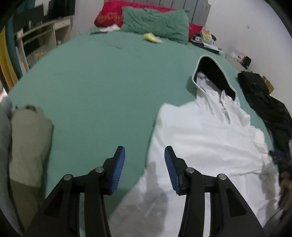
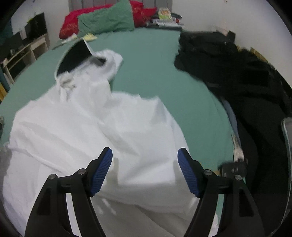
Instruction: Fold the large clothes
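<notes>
A white hoodie lies spread on the green bed sheet, its dark-lined hood pointing toward the pillows. My left gripper hovers over the hoodie's left edge, open, with nothing between its blue pads. In the right wrist view the hoodie fills the lower left, rumpled, with the hood at the far end. My right gripper stands wide open above the hoodie's right part, its pads touching no cloth.
A heap of black clothes lies along the bed's right side. A beige folded garment sits at the left edge. Green and red pillows and loose items line the headboard. A shelf unit stands beside the bed.
</notes>
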`<state>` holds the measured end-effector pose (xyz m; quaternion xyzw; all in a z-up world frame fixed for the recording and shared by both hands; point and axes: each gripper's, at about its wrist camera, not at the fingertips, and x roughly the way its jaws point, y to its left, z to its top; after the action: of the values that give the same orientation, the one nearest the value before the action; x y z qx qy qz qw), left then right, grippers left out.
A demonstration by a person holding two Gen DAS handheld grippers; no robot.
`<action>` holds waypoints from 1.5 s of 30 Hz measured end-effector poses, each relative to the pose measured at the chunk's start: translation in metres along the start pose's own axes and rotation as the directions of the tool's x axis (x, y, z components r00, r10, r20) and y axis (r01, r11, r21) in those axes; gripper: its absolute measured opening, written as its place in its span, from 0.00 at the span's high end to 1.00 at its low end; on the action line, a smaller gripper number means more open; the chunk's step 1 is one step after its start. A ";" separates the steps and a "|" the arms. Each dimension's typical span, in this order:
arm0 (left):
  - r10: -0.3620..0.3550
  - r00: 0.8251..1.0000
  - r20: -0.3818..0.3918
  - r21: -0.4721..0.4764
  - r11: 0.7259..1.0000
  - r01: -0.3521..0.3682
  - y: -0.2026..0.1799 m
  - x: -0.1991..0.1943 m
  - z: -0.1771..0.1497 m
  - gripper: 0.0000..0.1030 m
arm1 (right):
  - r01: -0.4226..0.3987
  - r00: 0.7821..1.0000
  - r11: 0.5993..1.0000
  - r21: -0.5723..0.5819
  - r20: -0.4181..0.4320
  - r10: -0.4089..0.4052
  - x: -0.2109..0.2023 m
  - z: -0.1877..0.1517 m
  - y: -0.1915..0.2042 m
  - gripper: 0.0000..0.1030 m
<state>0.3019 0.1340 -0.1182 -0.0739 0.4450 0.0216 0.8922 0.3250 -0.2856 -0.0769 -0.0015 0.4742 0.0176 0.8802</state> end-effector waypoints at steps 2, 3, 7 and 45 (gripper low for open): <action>0.011 1.000 -0.022 -0.019 1.000 -0.012 0.002 0.010 0.009 0.54 | 0.007 1.000 0.999 -0.046 0.025 -0.006 0.000 0.018 0.010 0.28; -0.024 1.000 -0.018 -0.045 0.999 0.023 0.005 0.014 0.015 0.54 | 0.009 0.999 0.997 -0.075 0.041 -0.006 0.003 0.029 0.016 0.28; 0.035 0.999 -0.040 -0.035 0.999 -0.037 0.012 0.032 0.023 0.54 | 0.001 0.995 0.972 -0.234 0.102 0.023 0.035 0.086 0.056 0.31; -0.060 0.991 -0.118 -0.137 0.990 0.044 0.012 0.062 0.031 0.54 | -0.392 0.919 0.830 -0.397 -0.206 0.336 0.076 0.176 0.035 0.29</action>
<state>0.3625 0.1488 -0.1504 -0.1463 0.4941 0.0234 0.8567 0.5127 -0.2453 -0.0430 -0.1065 0.5053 0.2892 0.8060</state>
